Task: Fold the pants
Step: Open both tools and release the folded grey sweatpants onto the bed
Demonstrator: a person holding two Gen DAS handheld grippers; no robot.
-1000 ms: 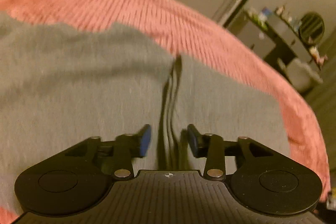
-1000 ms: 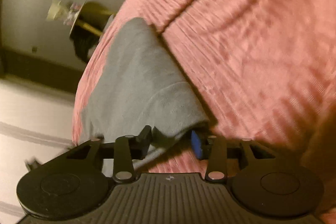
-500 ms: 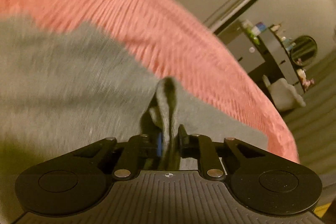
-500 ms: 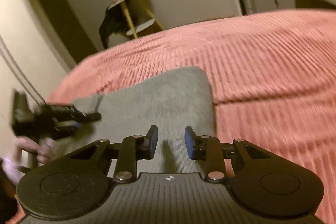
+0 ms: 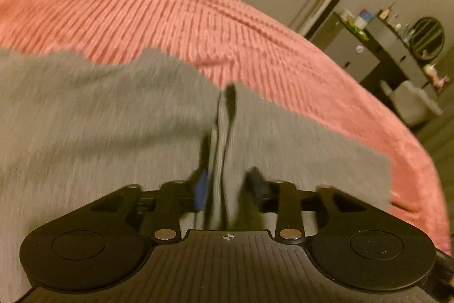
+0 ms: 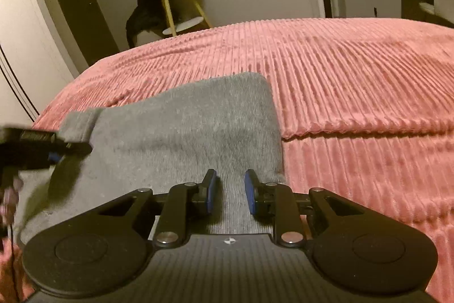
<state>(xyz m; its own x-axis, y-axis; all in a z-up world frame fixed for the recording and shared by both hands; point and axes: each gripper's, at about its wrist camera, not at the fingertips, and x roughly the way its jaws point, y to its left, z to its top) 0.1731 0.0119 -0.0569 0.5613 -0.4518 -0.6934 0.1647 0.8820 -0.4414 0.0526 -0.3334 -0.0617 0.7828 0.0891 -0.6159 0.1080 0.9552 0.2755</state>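
L gripper [image 5: 227, 189] fingers apart, straddling a raised ridge of the grey pants [image 5: 99, 118]. R gripper [image 6: 230, 190] fingers apart, empty, over pants on pink bedspread [image 6: 354, 81].

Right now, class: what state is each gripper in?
Left gripper: open, a ridge of the pants between its fingers, not clamped.
Right gripper: open, holding nothing, over the pants.

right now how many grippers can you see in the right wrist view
2. The right gripper sits at the bottom centre, jaws apart over the gray pants. The left gripper reaches in from the left edge at the pants' far corner; whether it grips the cloth is unclear.
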